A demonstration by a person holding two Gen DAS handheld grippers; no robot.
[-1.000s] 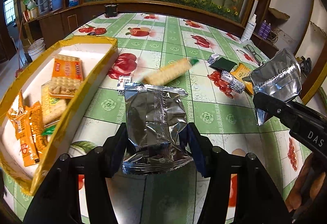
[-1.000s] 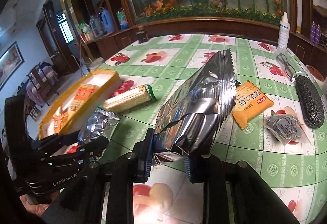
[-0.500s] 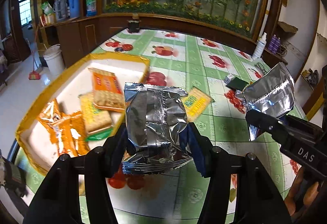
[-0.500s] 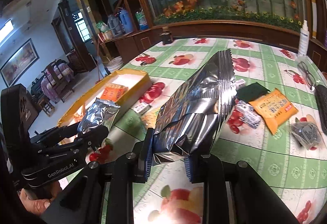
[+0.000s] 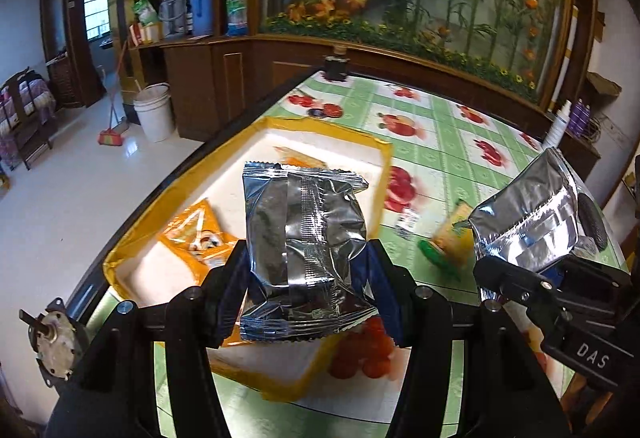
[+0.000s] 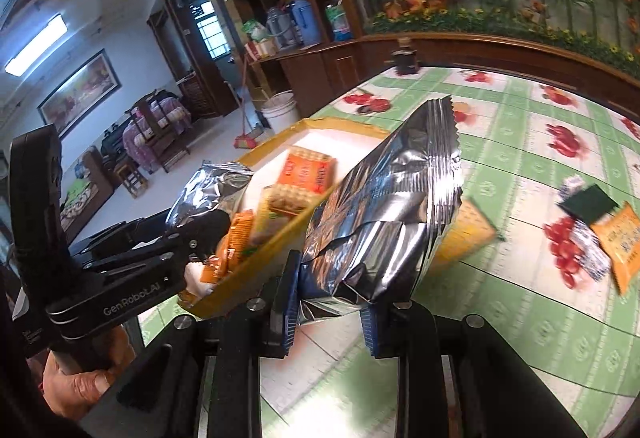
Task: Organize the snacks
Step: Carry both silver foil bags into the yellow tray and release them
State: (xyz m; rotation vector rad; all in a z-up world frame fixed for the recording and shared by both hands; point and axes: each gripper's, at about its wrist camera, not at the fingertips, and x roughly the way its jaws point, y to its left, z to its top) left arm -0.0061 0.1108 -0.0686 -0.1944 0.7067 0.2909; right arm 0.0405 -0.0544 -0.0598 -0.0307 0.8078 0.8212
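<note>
The left gripper (image 5: 306, 278) is clamped on a small crinkled silver foil snack packet (image 5: 304, 258), held upright above the near end of the shallow yellow-rimmed white tray (image 5: 384, 154). The right gripper (image 6: 328, 302) pinches the bottom corner of a longer silver foil pouch with a zigzag top seal (image 6: 384, 222), tilted just beside the tray's near wall, over the green-and-white fruit-print tablecloth (image 6: 520, 318).

Only the right wrist view shows the tray's contents clearly: an orange biscuit pack (image 6: 306, 172), a pale cracker pack (image 6: 286, 202) next to it, and orange sachets (image 6: 236, 238) at the near end. It also shows a dark green square (image 6: 588, 202) and an orange packet (image 6: 620, 238) lying on the cloth well away from the tray. The left wrist view alone shows a white bottle (image 5: 558, 124) at the table's far edge, beyond the tray.

In the left view the held packet hides most of the tray's floor; a blurred green-ended cracker roll (image 5: 448, 238) lies on the cloth beside the tray. The printing on the snacks is too smeared to read.

The left tool's body reads "GenRobot.AI", the right one's "DAS", cut off there.
</note>
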